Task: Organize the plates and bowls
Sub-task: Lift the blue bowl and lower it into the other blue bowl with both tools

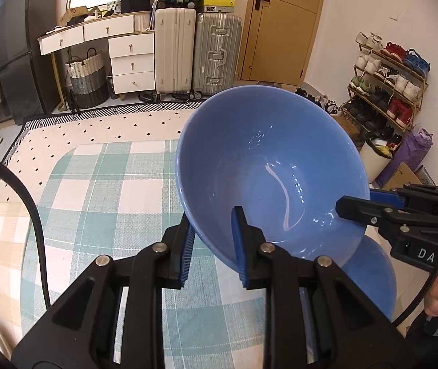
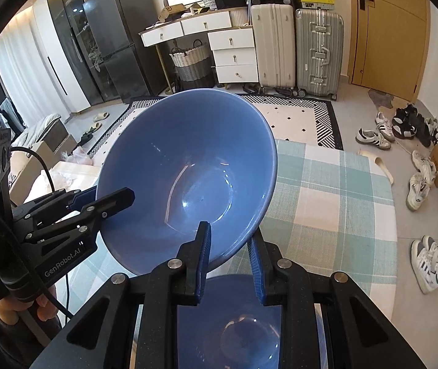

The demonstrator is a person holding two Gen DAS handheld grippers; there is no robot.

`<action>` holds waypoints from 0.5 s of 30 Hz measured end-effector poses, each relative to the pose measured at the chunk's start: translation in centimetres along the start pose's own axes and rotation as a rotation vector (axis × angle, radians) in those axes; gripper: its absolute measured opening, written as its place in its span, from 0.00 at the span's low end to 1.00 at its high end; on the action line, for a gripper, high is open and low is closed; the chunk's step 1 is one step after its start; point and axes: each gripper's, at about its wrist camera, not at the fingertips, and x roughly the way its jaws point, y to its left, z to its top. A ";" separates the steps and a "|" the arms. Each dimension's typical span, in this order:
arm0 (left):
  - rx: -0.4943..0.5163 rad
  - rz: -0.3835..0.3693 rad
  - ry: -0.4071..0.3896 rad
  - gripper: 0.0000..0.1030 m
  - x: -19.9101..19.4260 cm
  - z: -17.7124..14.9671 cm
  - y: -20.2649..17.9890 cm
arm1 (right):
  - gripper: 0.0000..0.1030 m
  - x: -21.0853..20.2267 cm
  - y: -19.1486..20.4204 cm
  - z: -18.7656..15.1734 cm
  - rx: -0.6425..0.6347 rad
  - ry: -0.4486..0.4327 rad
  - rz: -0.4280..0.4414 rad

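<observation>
A blue bowl (image 1: 268, 166) is held tilted in the air above the checked tablecloth (image 1: 105, 190). My left gripper (image 1: 213, 246) is shut on its near rim. My right gripper (image 2: 229, 256) is shut on the opposite rim of the same bowl (image 2: 188, 178). In the left wrist view the right gripper (image 1: 354, 206) comes in from the right; in the right wrist view the left gripper (image 2: 117, 198) comes in from the left. A second blue bowl (image 2: 243, 323) sits on the table right below the held one; it also shows in the left wrist view (image 1: 369, 276).
The table's far edge (image 1: 126, 144) meets a patterned rug (image 1: 102, 126). Suitcases (image 1: 197, 52), white drawers (image 1: 129, 58) and a shoe rack (image 1: 388, 83) stand against the far walls. Loose shoes (image 2: 419, 184) lie on the floor to the right.
</observation>
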 end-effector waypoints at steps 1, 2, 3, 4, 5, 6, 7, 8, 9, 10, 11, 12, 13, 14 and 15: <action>0.002 -0.001 0.000 0.19 -0.4 -0.1 -0.1 | 0.23 -0.3 0.1 -0.2 0.002 -0.002 0.000; 0.004 -0.003 0.002 0.19 -0.8 -0.2 -0.2 | 0.23 -0.6 0.2 -0.3 0.003 -0.005 0.001; 0.007 -0.007 0.009 0.19 -1.0 -0.3 -0.4 | 0.23 -1.0 0.3 -0.5 0.007 -0.007 0.000; 0.006 -0.014 0.014 0.20 -1.4 -0.4 -0.5 | 0.23 -1.1 0.3 -0.6 0.008 -0.007 -0.002; 0.005 -0.019 0.015 0.19 -1.8 -0.5 -0.6 | 0.23 -1.4 0.3 -0.7 0.008 -0.009 -0.003; 0.007 -0.021 0.017 0.19 -2.0 -0.6 -0.8 | 0.23 -1.7 0.4 -0.9 0.009 -0.012 -0.002; 0.009 -0.024 0.019 0.19 -2.4 -0.8 -1.0 | 0.23 -2.0 0.5 -1.1 0.009 -0.014 -0.002; 0.011 -0.025 0.020 0.19 -2.5 -1.0 -1.1 | 0.23 -2.3 0.6 -1.4 0.009 -0.016 -0.003; 0.014 -0.025 0.020 0.19 -2.9 -1.1 -1.4 | 0.23 -2.5 0.6 -1.5 0.009 -0.017 -0.006; 0.018 -0.025 0.021 0.19 -3.2 -1.2 -1.6 | 0.23 -2.8 0.7 -1.7 0.009 -0.018 -0.008; 0.021 -0.025 0.021 0.19 -3.4 -1.3 -1.9 | 0.23 -3.1 0.7 -1.9 0.011 -0.019 -0.009; 0.023 -0.027 0.022 0.19 -3.5 -1.4 -2.0 | 0.23 -3.3 0.7 -2.0 0.013 -0.019 -0.010; 0.026 -0.031 0.023 0.19 -3.8 -1.5 -2.3 | 0.23 -3.5 0.6 -2.2 0.016 -0.020 -0.011; 0.028 -0.036 0.025 0.19 -4.0 -1.6 -2.5 | 0.23 -3.7 0.5 -2.3 0.019 -0.023 -0.011; 0.030 -0.040 0.027 0.19 -4.0 -1.6 -2.7 | 0.23 -3.9 0.5 -2.5 0.022 -0.025 -0.011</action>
